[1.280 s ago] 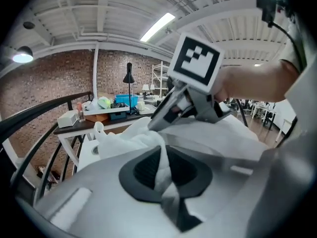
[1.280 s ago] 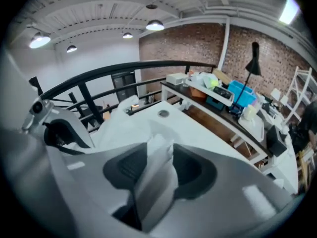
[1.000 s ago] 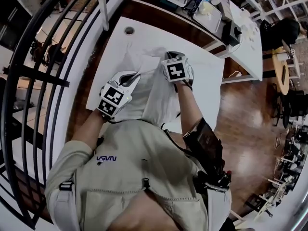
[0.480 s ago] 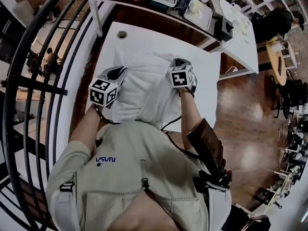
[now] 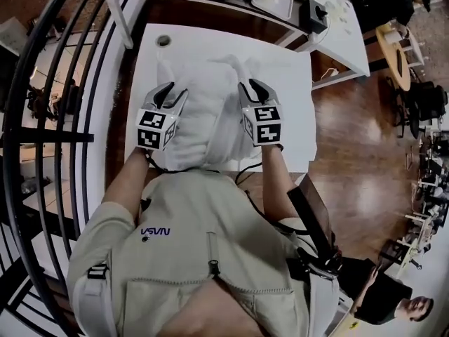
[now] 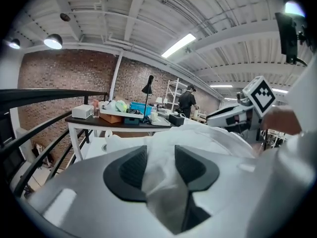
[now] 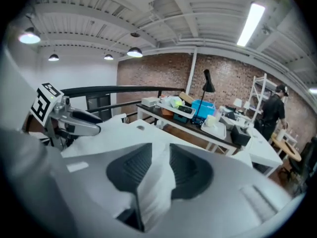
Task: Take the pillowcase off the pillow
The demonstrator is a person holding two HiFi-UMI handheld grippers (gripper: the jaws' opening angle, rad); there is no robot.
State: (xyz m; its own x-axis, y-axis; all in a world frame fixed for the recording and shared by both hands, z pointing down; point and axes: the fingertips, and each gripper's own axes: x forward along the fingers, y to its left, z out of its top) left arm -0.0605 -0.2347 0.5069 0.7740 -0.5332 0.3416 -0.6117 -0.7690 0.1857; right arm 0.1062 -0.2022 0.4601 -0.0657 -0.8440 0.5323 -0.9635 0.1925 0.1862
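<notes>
**Both grippers loosened at the sides of the covered pillow**

The pillowcase [image 5: 207, 114] lies as one white bundle lengthwise on the white table [image 5: 291, 69], its near end at the person's chest and its far end toward the cluttered bench. The pillow inside cannot be told apart from its cover.

The left gripper [image 5: 172, 92] stands at the bundle's left flank and the right gripper [image 5: 252, 86] at its right flank, both pointing away from the person. The jaws of each have just been opening. In each gripper view a fold of white cloth [image 6: 163, 175] lies in the gap between the dark ribbed pads, which stand apart and do not clamp it. By this reading the case is slack in both grippers, and the removal looks unfinished.

Risks from here:
- If the grippers pull back with the jaws this wide, the cloth is likely to slide out, and the case would stay on.
- If the jaws close on cover and filling together, the pillow would be dragged along instead of being freed.
- An uneven pull from one side could swing the bundle toward the table's right edge.
</notes>
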